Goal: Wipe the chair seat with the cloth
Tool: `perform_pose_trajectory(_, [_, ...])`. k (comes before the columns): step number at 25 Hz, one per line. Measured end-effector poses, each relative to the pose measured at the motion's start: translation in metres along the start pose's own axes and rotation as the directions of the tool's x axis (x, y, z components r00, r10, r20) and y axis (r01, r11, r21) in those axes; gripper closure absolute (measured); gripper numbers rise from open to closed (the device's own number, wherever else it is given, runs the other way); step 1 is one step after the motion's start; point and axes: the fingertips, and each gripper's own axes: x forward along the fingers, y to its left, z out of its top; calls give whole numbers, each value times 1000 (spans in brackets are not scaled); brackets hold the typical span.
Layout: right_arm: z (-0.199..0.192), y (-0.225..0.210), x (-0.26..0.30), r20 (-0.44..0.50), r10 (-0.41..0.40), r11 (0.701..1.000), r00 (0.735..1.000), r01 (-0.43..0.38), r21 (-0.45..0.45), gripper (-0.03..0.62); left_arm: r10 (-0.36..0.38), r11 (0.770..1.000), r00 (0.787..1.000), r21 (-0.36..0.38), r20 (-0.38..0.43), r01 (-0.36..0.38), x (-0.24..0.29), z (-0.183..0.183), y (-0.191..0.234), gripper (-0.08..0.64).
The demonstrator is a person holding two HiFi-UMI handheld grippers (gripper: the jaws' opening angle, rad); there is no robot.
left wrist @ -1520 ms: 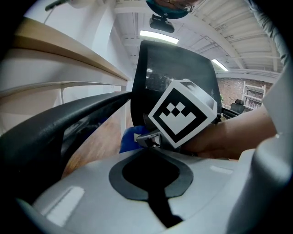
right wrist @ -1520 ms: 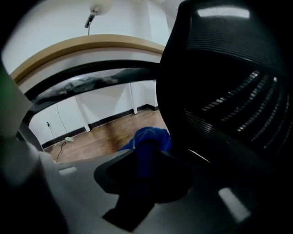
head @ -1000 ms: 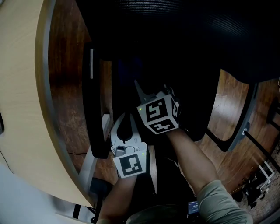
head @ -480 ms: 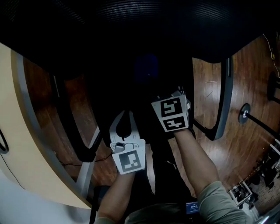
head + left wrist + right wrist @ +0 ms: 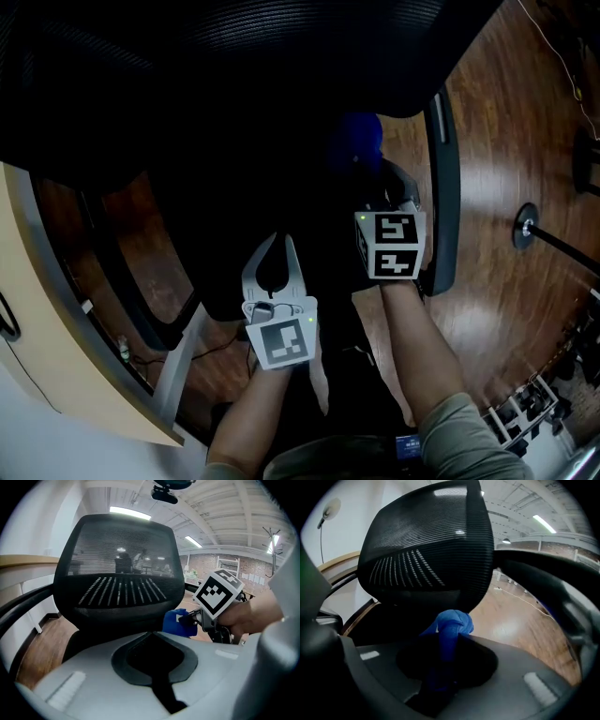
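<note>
Over at the black office chair with the mesh backrest (image 5: 117, 569), the person leans in from the front with both tools out over the dark chair seat (image 5: 253, 178). In the right gripper (image 5: 190, 618) the jaws are clamped on a bunched blue cloth (image 5: 356, 141), and a fold of it sticks out past the tips. The cloth sits at the rear right part of the seat, close under the lower edge of the backrest and just beside the long black armrest (image 5: 443, 187). The seat is so dark that I can't tell whether the cloth is pressed onto it or only held above it.

The white left gripper (image 5: 279, 242) is nearer the person, over the front of the seat and well apart from the cloth. Its jaws are drawn together at the tips with nothing between them.

A pale wooden desk with a curved edge (image 5: 47, 375) runs along the left side of the chair, and brown wooden floorboards (image 5: 506, 141) show to the right.
</note>
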Motion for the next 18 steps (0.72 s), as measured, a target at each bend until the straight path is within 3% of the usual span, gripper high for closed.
perform_pose_trajectory(11, [-37,-18,12,-69,-9,1000,998,11,23,487,42,998,999,-37,-22,-43,2,-21,-23,554])
perform_pose_trajectory(18, [-31,-11,-3,-48,-22,1000,999,22,7,486,68,996,997,-56,-24,-69,-18,-28,-7,555])
